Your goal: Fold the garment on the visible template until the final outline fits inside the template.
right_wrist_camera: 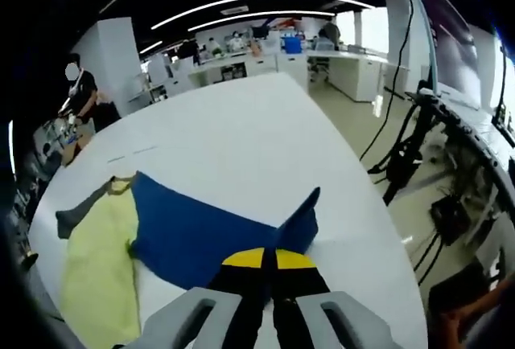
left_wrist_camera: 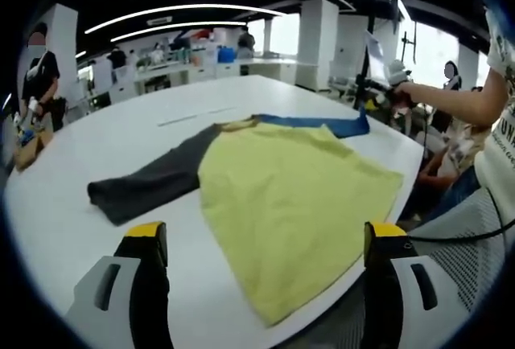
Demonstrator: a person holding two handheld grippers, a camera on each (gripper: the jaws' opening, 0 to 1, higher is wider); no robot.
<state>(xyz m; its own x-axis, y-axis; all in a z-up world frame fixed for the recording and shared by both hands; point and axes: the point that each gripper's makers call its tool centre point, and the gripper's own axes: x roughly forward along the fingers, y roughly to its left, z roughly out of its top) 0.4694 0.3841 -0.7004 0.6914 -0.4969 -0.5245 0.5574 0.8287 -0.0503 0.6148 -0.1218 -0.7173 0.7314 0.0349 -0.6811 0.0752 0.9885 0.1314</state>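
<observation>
apparently the right hand-held gripper (right_wrist_camera: 269, 262) is clenched on the blue sleeve (right_wrist_camera: 201, 232) of the garment (left_wrist_camera: 282, 180), lifting it off the white surface (left_wrist_camera: 161, 136) so that it can fold in over the yellow body. the left hand-held gripper (left_wrist_camera: 261, 240) hangs released, just short of the garment's hem. the cloth looks soft and limp, its dark sleeve (left_wrist_camera: 149, 184) lying flat on the far side from the blue one.

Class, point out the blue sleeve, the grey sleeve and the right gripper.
blue sleeve (right_wrist_camera: 193, 232), right gripper view, mid-panel.
grey sleeve (left_wrist_camera: 149, 184), left gripper view, mid-length.
right gripper (right_wrist_camera: 268, 262), right gripper view, between yellow tips.
</observation>
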